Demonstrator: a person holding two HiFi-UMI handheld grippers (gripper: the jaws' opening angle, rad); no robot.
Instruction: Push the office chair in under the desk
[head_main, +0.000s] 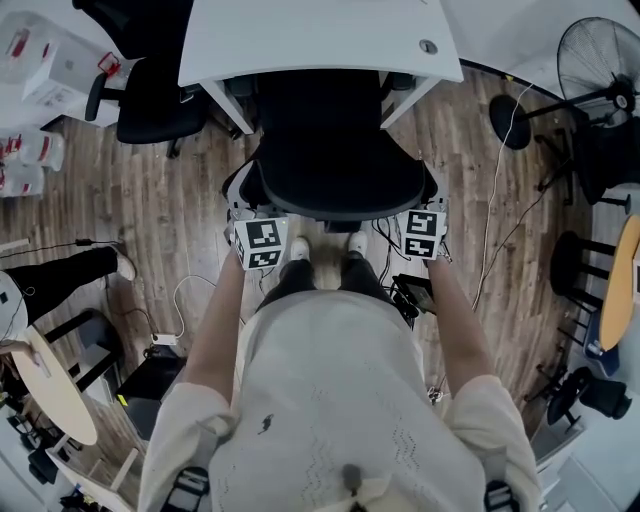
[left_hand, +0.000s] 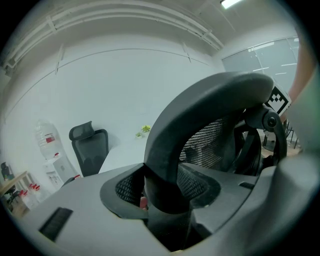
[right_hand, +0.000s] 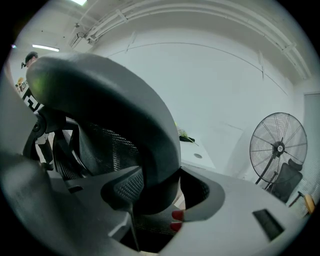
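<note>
The black office chair (head_main: 335, 150), with a mesh back inside a thick curved frame, stands just before the person, its far side under the white desk (head_main: 310, 40). Left gripper (left_hand: 162, 197) and right gripper (right_hand: 155, 195) slope forward and down, each clamped on the back's frame at opposite sides.

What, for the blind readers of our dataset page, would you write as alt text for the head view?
Seen from above, a person stands behind a black office chair, the left gripper and right gripper each clamped on one side of its backrest. The chair is partly under a white desk, on a wood floor.
</note>
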